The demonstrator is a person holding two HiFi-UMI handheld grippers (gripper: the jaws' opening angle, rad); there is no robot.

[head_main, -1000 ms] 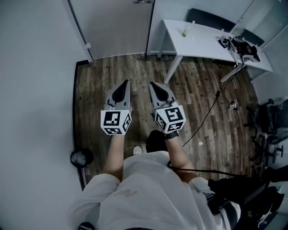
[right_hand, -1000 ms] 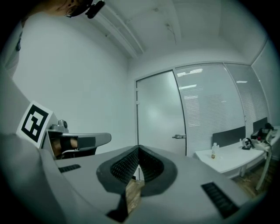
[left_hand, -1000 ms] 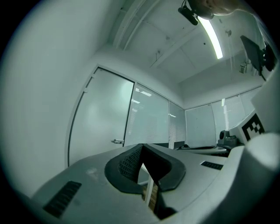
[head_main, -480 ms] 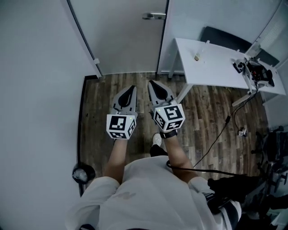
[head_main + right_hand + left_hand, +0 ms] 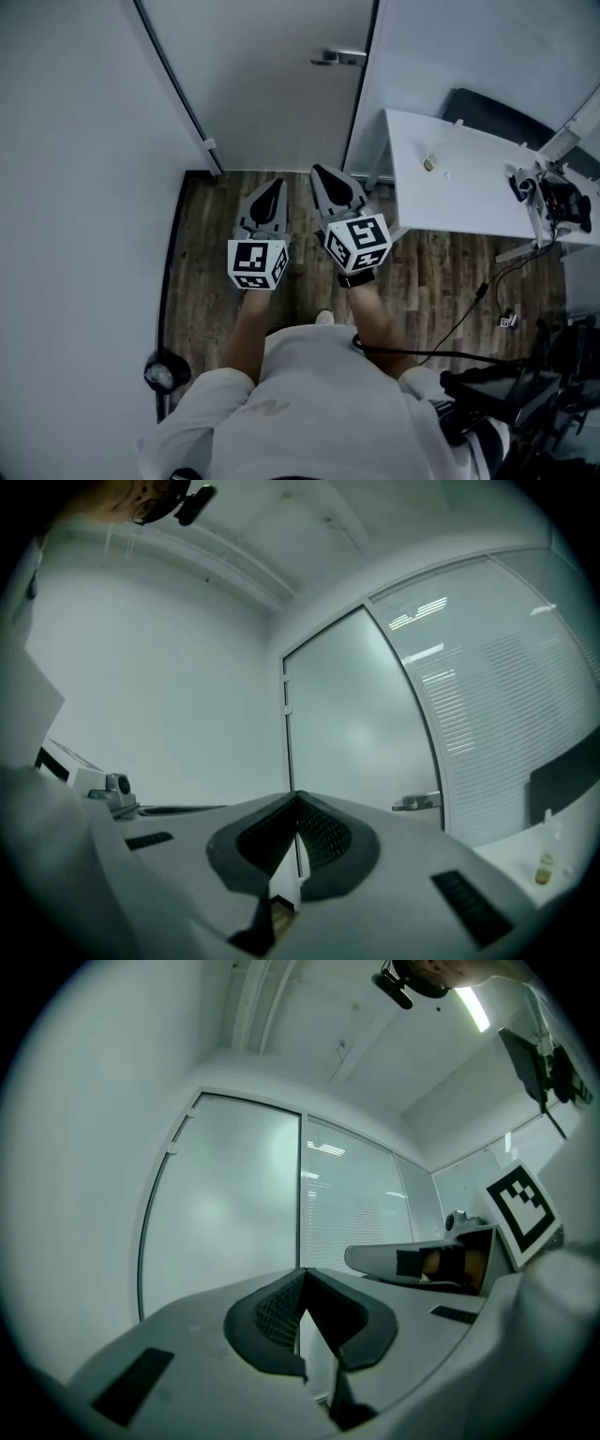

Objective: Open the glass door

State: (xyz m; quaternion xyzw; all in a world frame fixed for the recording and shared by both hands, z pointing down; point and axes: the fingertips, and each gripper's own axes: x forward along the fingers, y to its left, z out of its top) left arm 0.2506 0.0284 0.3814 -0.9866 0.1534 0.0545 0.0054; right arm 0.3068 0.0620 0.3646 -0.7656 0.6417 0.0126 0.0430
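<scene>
The frosted glass door [image 5: 272, 75] stands closed straight ahead, with a metal lever handle [image 5: 339, 57] at its right edge and a hinge clip [image 5: 210, 143] at its left. The handle [image 5: 418, 802] also shows in the right gripper view, to the right of the jaws. My left gripper [image 5: 271, 187] and right gripper [image 5: 322, 175] are held side by side above the wooden floor, pointing at the door and short of it. Both are shut with nothing between the jaws. The door [image 5: 225, 1213] fills the left gripper view ahead.
A white wall [image 5: 75, 187] runs along the left. A white desk [image 5: 469, 187] with a small bottle [image 5: 429, 163] and cabled gear [image 5: 553, 192] stands to the right of the door, a dark chair [image 5: 497, 117] behind it. A black cable [image 5: 450, 328] trails over the floor. A round black bin [image 5: 161, 372] sits lower left.
The person has walked toward the door: door, handle and desk have slid down and grown larger in the head view. Both grippers stay shut and side by side.
</scene>
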